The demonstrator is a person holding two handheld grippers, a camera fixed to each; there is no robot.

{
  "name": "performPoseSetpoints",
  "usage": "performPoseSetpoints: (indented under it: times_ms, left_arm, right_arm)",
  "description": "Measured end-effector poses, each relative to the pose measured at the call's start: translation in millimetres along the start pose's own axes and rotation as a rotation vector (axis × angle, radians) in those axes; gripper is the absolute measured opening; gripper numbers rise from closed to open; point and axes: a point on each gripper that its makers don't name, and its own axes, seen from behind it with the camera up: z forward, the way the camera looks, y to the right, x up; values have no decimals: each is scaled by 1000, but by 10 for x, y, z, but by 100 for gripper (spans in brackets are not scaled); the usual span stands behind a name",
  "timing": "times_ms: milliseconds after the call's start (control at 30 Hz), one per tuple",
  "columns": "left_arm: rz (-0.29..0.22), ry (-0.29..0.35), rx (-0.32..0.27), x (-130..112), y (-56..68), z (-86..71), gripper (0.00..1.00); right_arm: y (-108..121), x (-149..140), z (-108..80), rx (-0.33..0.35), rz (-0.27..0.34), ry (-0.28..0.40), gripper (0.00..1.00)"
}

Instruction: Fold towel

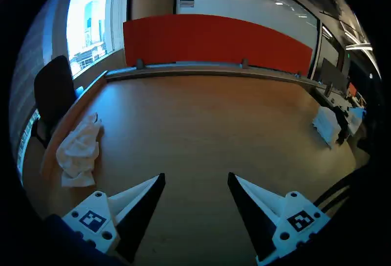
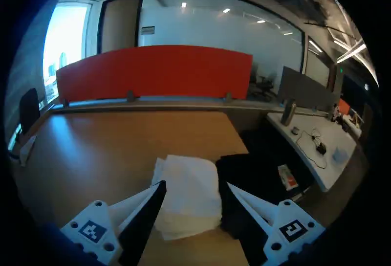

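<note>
A crumpled white towel (image 1: 78, 151) lies at the left edge of the wooden table (image 1: 205, 124), left of my left gripper (image 1: 196, 180), which is open with nothing between its fingers. A stack of folded white towels (image 2: 189, 195) sits at the table's right edge, just under and ahead of my right gripper (image 2: 195, 188), also open and holding nothing. The same stack (image 1: 326, 125) appears far right in the left gripper view. The crumpled towel (image 2: 27, 149) is a small white shape at the far left of the right gripper view.
A red divider panel (image 1: 215, 41) runs along the table's far edge. A black office chair (image 1: 51, 95) stands beyond the left edge. A dark chair (image 2: 259, 173) sits right of the folded stack, and a white desk (image 2: 317, 148) with small items lies further right.
</note>
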Motion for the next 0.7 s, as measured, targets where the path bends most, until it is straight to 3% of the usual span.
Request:
performPoseSetpoints:
  times_ms: [267, 467, 700]
  left_arm:
    - [-15, 14, 5, 57, -10, 29, 95]
    - [-30, 52, 20, 168, -55, 47, 95]
    - [-73, 149, 49, 426, -191, 49, 95]
  right_arm:
    - [-107, 341, -73, -22, 25, 149, 87]
    - [-200, 392, -57, -18, 35, 167, 87]
    - [-276, 455, -48, -6, 53, 184, 87]
